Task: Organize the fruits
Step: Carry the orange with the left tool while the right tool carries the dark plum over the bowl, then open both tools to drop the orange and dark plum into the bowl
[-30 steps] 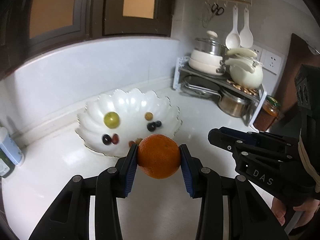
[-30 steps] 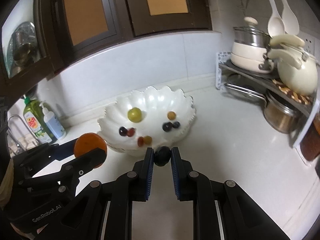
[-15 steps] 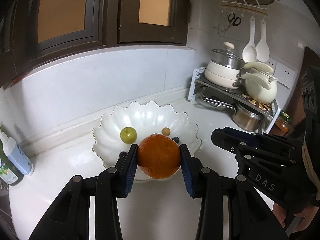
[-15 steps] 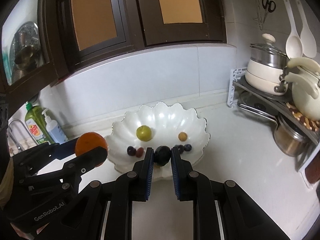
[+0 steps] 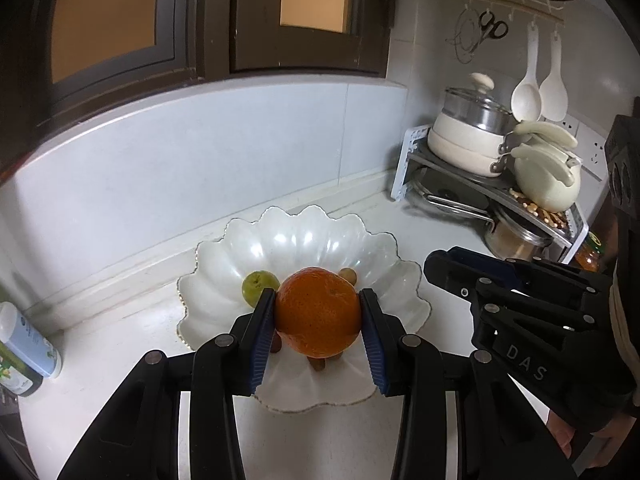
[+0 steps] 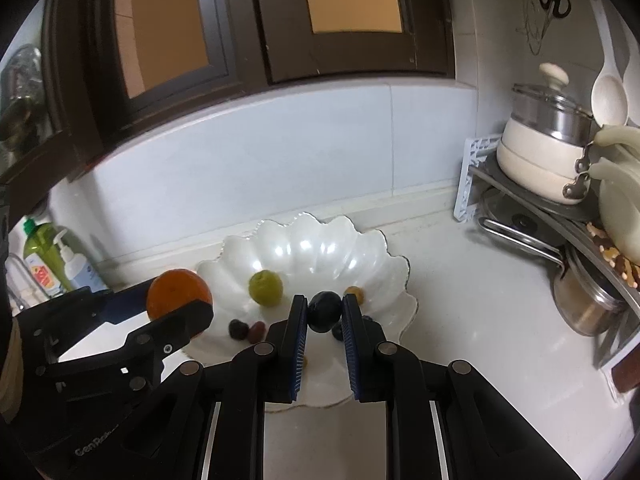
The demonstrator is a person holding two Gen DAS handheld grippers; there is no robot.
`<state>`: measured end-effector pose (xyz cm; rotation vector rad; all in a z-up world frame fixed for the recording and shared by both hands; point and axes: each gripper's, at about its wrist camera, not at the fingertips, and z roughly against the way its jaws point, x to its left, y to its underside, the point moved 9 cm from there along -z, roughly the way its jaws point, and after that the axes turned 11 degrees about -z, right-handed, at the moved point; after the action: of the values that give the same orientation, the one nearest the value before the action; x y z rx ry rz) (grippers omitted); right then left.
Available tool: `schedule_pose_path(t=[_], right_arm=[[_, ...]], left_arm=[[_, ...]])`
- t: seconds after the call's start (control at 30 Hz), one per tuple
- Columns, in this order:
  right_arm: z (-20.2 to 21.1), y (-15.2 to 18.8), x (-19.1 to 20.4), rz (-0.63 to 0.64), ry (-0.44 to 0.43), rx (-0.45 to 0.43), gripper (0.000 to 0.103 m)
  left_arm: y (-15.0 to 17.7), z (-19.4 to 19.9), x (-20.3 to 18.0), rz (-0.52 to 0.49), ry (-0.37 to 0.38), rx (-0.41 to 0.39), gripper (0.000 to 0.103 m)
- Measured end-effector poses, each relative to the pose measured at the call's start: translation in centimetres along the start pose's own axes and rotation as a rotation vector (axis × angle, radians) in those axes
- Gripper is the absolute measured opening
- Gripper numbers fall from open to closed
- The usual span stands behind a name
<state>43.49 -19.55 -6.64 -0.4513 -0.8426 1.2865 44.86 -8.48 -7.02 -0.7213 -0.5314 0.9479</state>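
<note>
Through my left camera, my left gripper [image 5: 318, 316] is clamped on an orange [image 5: 317, 312], one blue pad pressed on each flank so the round fruit cannot roll out. I hold it over the near half of the white scalloped bowl [image 5: 304, 232], which sits on the counter [image 5: 120, 344] against the wall; that height looks chosen so the orange clears the rim and the small fruit under it. A green fruit [image 5: 256, 286] lies in the bowl just behind my left finger, and a small tan one [image 5: 349, 275] peeks past the orange. My right gripper [image 5: 444, 270] reaches in from the right, near the bowl's edge; from here I cannot tell what it carries.

Through my right camera, the right gripper [image 6: 324, 314] pinches a dark plum [image 6: 323, 316] near its fingertips, a narrow grip suited to so small a fruit, and it hangs above the bowl's [image 6: 372, 248] front right part. The green fruit [image 6: 265, 288] rests in the middle, two dark reddish berries [image 6: 246, 330] lie at the left front, and another dark one [image 6: 338, 333] is partly hidden behind my right finger. The left gripper [image 6: 176, 308] shows at the left with the orange [image 6: 172, 290] over the bowl's left rim. I judge both fruits are about to be set down, and should land in bare spots, not on the berries.
</note>
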Motion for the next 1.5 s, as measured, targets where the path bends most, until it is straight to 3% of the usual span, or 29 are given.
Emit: schedule_pose_path(t=[0.5,0.87,0.93,1.0,1.03,1.23,1.5], right_arm=[[-7.2,0.2,-2.2,-0.015,0.059,0.134,0.02],[-10.5,0.9,-3.3,-0.025,0.087,0.198,0.02],[-10.7,1.0,-3.3,-0.02,0.089,0.21,0.028],[-10.6,1.0,-3.3,-0.02,0.1,0.201,0.039],[-10.5,0.9,-3.4,-0.024,0.103,0.197,0.039],[-8.8,1.2,-3.7,-0.028,0.13,0.159,0.039],[-4.1,2.2,-2.2,-0.032,0.122,0.072,0.039]], left_arm=[[0.3,-8.2,1.1,0.026,0.026,0.147,0.041],[2.1,-11.5,1.6,0.038,0.029,0.231,0.043],[2.1,-11.5,1.8,0.037,0.018,0.226,0.055],[2.1,-11.3,2.2,0.026,-0.015,0.217,0.058],[2.1,-11.1,2.4,0.028,-0.023,0.217,0.063],[2.8,-9.1,4.1,0.055,-0.083,0.201,0.064],[3.3,-3.6,4.3,0.046,-0.123,0.116,0.068]])
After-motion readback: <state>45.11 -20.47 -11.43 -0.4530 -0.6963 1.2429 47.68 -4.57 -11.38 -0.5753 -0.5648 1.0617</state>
